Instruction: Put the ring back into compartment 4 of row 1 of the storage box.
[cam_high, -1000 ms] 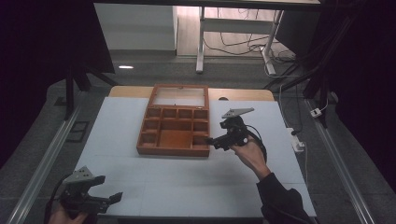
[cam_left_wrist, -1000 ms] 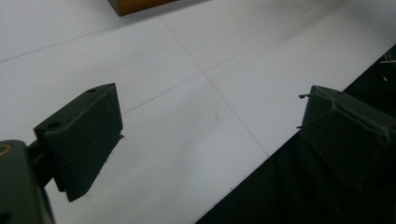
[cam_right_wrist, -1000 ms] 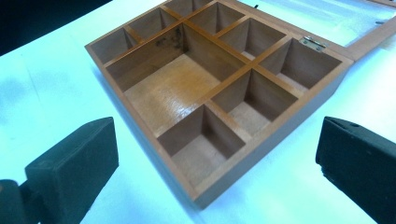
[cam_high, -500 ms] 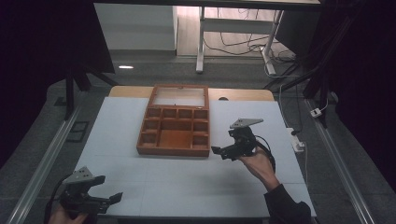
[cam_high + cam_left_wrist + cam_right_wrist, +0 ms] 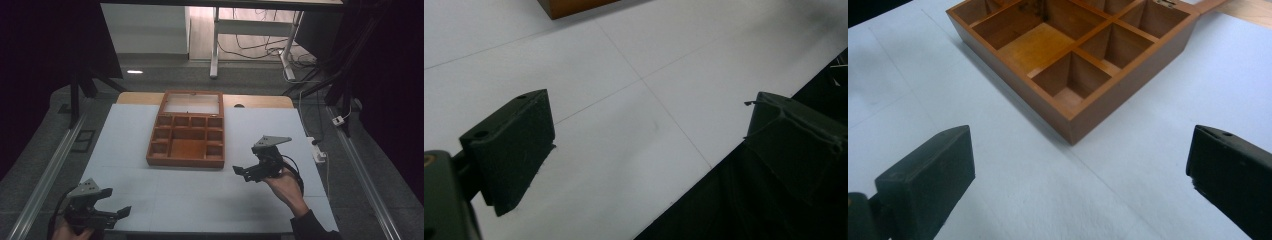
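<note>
A brown wooden box (image 5: 187,159) with several empty compartments lies mid-table, its glazed lid (image 5: 191,102) folded open at the back. My right gripper (image 5: 243,174) hovers open just off the box's near right corner, a hand's width away, held by a hand. In the right gripper view its jaws (image 5: 1080,135) stand wide apart and empty, facing a corner of the box (image 5: 1073,50). My left gripper (image 5: 119,206) is open at the table's front left edge. Nothing lies between its spread jaws (image 5: 649,100). A box corner (image 5: 574,5) peeks in far ahead.
The white tabletop (image 5: 280,130) spreads around the box, with a wooden board (image 5: 260,101) behind it. Metal rails (image 5: 55,165) run along both sides. A socket strip and cables (image 5: 318,150) lie off the right edge. The table's front edge (image 5: 704,165) runs under the left gripper.
The right gripper has drawn back from the box's right side, toward the person and a little right. The left gripper has stayed in place.
</note>
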`<state>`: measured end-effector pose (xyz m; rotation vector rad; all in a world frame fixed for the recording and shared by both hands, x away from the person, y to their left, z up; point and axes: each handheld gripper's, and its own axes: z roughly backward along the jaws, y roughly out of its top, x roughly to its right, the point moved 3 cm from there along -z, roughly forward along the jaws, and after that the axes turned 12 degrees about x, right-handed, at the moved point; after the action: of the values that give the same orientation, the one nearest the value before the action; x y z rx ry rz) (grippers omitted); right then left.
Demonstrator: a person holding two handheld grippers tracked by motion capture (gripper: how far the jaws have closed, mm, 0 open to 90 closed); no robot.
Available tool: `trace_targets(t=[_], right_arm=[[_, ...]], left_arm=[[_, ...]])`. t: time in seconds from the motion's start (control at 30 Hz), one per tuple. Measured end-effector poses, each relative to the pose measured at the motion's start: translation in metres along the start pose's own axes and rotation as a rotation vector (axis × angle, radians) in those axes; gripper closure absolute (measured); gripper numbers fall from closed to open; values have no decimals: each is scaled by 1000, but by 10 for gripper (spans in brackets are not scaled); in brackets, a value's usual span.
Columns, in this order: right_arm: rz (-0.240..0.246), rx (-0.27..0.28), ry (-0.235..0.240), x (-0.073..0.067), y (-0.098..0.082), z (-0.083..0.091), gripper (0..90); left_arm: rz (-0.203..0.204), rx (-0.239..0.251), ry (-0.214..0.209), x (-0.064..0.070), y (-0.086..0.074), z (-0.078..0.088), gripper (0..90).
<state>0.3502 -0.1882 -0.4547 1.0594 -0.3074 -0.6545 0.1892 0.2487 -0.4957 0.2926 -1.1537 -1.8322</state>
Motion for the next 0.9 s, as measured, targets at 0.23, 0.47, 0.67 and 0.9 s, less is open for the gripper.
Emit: trace_targets(t=[0.23, 0.47, 0.67, 0.9], right_arm=[[-16, 15, -20, 1, -6, 18, 0], [-16, 10, -39, 1, -16, 33, 0], [-10, 12, -60, -1, -21, 45, 0], [-29, 24, -96, -1, -28, 61, 0]], left_arm=[[0, 1, 3, 0, 0, 0, 54], [2, 3, 6, 0, 0, 0, 54], [3, 7, 7, 0, 0, 1, 54], [5, 11, 8, 0, 0, 1, 53]])
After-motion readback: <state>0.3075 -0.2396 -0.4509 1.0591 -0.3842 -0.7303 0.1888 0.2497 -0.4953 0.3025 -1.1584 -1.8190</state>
